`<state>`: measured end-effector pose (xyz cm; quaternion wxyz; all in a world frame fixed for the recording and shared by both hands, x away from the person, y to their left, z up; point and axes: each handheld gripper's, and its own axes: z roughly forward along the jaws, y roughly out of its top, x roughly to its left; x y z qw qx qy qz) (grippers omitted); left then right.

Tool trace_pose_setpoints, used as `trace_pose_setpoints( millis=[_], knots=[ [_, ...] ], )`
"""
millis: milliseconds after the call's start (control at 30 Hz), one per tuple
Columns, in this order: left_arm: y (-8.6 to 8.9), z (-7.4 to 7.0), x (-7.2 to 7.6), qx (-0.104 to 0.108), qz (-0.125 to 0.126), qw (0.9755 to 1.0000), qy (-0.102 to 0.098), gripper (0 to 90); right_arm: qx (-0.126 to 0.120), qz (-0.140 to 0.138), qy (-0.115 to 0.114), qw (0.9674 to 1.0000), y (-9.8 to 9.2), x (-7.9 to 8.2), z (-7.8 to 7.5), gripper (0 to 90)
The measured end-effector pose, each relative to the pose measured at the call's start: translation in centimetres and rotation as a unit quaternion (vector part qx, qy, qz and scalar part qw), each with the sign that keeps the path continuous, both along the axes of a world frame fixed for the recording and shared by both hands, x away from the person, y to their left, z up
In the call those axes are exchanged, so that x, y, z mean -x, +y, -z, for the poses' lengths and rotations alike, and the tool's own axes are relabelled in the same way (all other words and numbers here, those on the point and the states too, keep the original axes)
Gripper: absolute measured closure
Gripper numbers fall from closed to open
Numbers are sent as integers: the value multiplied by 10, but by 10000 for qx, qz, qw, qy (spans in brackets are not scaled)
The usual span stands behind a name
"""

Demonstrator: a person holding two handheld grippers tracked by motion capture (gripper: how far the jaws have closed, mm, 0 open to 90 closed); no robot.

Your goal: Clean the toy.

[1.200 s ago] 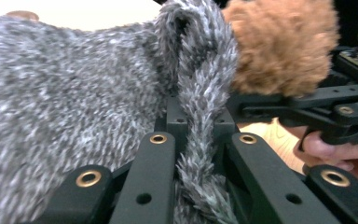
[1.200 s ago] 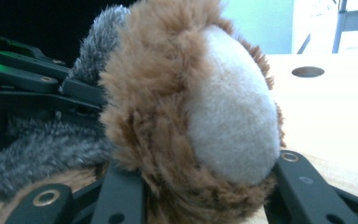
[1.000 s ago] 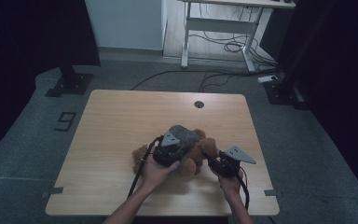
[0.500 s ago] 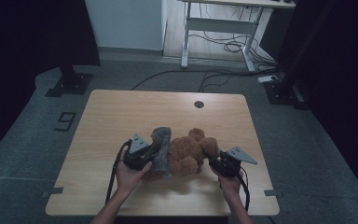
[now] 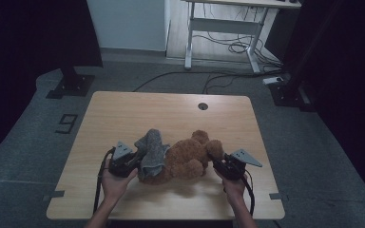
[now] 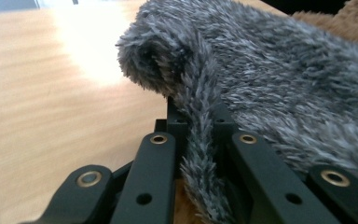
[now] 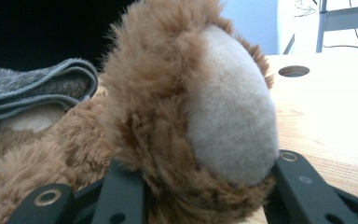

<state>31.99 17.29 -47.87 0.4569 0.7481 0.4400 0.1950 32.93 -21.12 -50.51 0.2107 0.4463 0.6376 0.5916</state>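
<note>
A brown teddy bear (image 5: 185, 156) lies on the wooden table (image 5: 123, 114) near its front edge. A grey fuzzy cloth (image 5: 153, 149) is draped over the bear's left end. My left gripper (image 5: 135, 159) is shut on an edge of that grey cloth (image 6: 200, 140), which runs pinched between the two black jaws. My right gripper (image 5: 214, 160) is shut on the bear's foot (image 7: 205, 135), whose pale sole (image 7: 233, 112) bulges out between the jaws. Beyond the foot, the grey cloth (image 7: 37, 88) lies folded on the bear's body.
A round cable hole (image 5: 203, 106) sits near the table's far edge. Behind the table stand a white desk frame (image 5: 223, 28) with cables on the floor and a black stand base (image 5: 69, 85) at the far left.
My left gripper has moved left and slightly down, pulling the grey cloth off the bear's middle toward its left end. The right gripper has stayed on the foot.
</note>
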Motion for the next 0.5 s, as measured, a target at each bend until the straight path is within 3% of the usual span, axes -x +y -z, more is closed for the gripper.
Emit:
trace_pose_setpoints(
  millis=[200, 333, 500],
  knots=[
    [13, 11, 3, 5, -120, 9997, 209, 832, 9, 16, 22, 10000, -1, 0, 0, 623],
    [5, 16, 2, -80, -139, 9996, 234, 833, 60, -17, 87, 9999, 1, 0, 3, 624],
    [-6, 21, -13, -103, -241, 9994, 235, 836, 163, -16, 166, 9997, 2, 0, 10, 626]
  ],
)
